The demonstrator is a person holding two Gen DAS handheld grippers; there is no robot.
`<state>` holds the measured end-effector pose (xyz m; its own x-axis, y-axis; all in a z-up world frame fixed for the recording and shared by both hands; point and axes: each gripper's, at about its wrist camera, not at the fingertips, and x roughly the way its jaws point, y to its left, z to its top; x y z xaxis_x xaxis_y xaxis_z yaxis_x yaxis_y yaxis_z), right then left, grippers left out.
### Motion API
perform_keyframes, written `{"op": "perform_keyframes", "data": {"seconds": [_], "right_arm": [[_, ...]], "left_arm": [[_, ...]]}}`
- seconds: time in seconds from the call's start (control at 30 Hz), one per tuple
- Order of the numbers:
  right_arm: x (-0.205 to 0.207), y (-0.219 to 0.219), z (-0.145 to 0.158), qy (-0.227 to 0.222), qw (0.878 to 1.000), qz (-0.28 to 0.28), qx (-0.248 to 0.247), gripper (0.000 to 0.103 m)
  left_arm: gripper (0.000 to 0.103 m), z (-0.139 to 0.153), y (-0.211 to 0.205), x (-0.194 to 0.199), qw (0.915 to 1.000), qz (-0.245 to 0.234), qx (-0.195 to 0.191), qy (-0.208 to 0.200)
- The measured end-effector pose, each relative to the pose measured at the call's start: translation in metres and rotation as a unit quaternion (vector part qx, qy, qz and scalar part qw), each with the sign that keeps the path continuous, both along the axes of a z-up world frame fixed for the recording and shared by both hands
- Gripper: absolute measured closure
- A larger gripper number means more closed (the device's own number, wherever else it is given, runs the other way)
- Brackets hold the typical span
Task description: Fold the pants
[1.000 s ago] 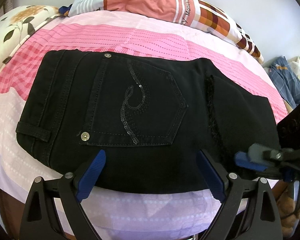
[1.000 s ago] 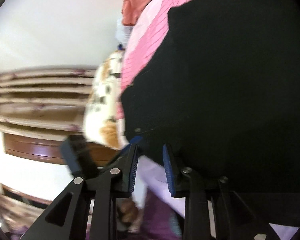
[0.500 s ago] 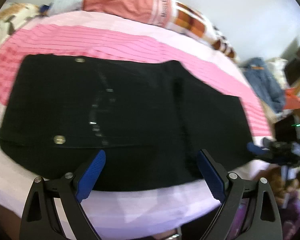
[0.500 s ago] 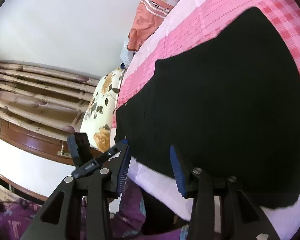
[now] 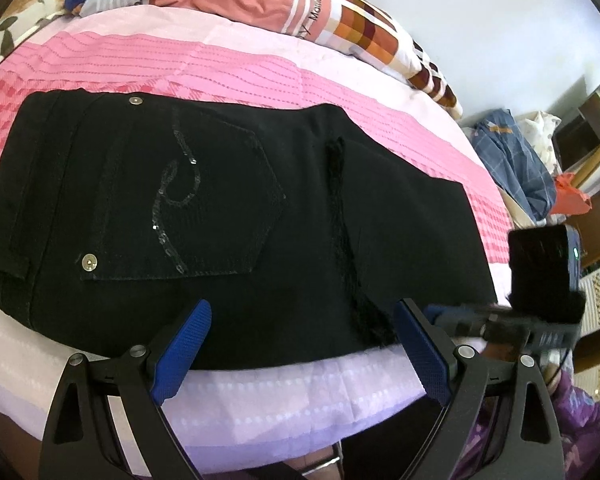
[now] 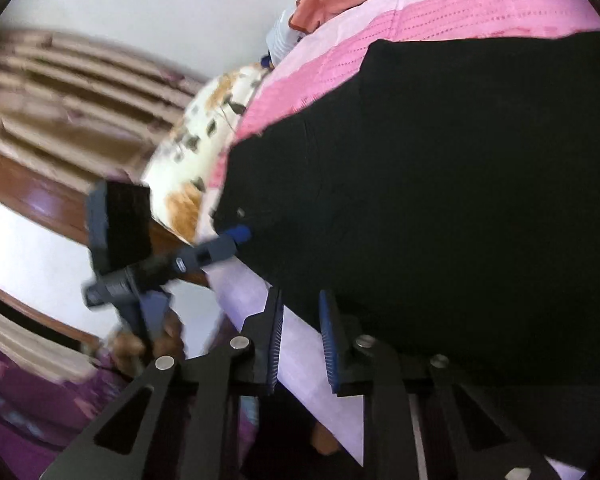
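Black pants lie folded flat on the pink and lilac bed sheet, back pocket with a sequin swirl facing up. My left gripper hangs over the pants' near edge, open wide, with nothing between its blue pads. In the right wrist view the pants fill the upper right. My right gripper sits just off their near edge above the sheet; its jaws are closing, a narrow gap remains and no cloth is between them. The right gripper shows blurred at the pants' lower right corner.
A bunched orange and checked quilt lies along the bed's far side. A floral pillow sits at one end. Blue clothes are piled beyond the other end. A hand holds the left gripper near a wooden headboard.
The right gripper's jaws widened, then narrowed again, and its view rolled. It drew closer to the pants' lower right corner. The left gripper swung aside and back, staying open.
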<state>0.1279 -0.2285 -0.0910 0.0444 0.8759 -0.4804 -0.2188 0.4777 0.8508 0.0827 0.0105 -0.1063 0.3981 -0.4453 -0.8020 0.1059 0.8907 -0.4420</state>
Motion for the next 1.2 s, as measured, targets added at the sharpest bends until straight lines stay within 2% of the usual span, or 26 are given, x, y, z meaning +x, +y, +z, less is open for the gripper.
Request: {"op": "perform_keyframes", "data": {"seconds": [0.13,0.23,0.33,0.4,0.5,0.67,0.73,0.8,0.9,0.97,1.13,1.2], "right_arm": [[0.004,-0.028,0.012,0.013,0.998,-0.031,0.049,0.081],[0.0,-0.048,0.021,0.004,0.998,-0.052,0.039,0.071],[-0.004,-0.066,0.022,0.009,0.996,-0.076,0.034,0.061],[-0.005,-0.08,0.017,0.02,0.994,-0.1,0.039,0.057],[-0.001,-0.091,0.011,0.038,0.99,-0.125,0.053,0.057],[0.003,-0.094,0.014,0.036,0.989,-0.131,0.059,0.052],[0.003,-0.092,0.013,0.04,0.988,-0.135,0.061,0.049],[0.004,-0.095,0.009,0.049,0.987,-0.141,0.066,0.047],[0.006,-0.098,0.005,0.058,0.984,-0.152,0.078,0.047],[0.005,-0.102,0.003,0.064,0.982,-0.158,0.084,0.045],[0.006,-0.105,0.001,0.07,0.98,-0.167,0.085,0.042],[0.007,-0.106,-0.002,0.077,0.978,-0.171,0.089,0.042]], "left_arm": [[0.011,0.005,-0.005,0.001,0.9992,-0.034,-0.022,0.004],[0.011,0.007,-0.019,0.004,0.9966,-0.075,-0.033,0.007],[0.011,-0.001,-0.037,0.012,0.9898,-0.121,-0.062,0.04],[0.011,-0.011,-0.046,0.02,0.9859,-0.13,-0.082,0.067],[0.011,-0.015,-0.054,0.029,0.9767,-0.14,-0.135,0.09],[0.016,-0.028,-0.062,0.046,0.9715,-0.121,-0.152,0.136],[0.024,-0.031,-0.059,0.052,0.9711,-0.108,-0.159,0.141],[0.048,-0.037,-0.056,0.059,0.9711,-0.094,-0.161,0.149],[0.067,-0.045,-0.053,0.065,0.9708,-0.083,-0.163,0.155],[0.074,-0.045,-0.054,0.068,0.9734,-0.085,-0.153,0.148],[0.074,-0.041,-0.058,0.067,0.9781,-0.092,-0.138,0.126],[0.085,-0.043,-0.057,0.067,0.9799,-0.085,-0.134,0.121]]}}
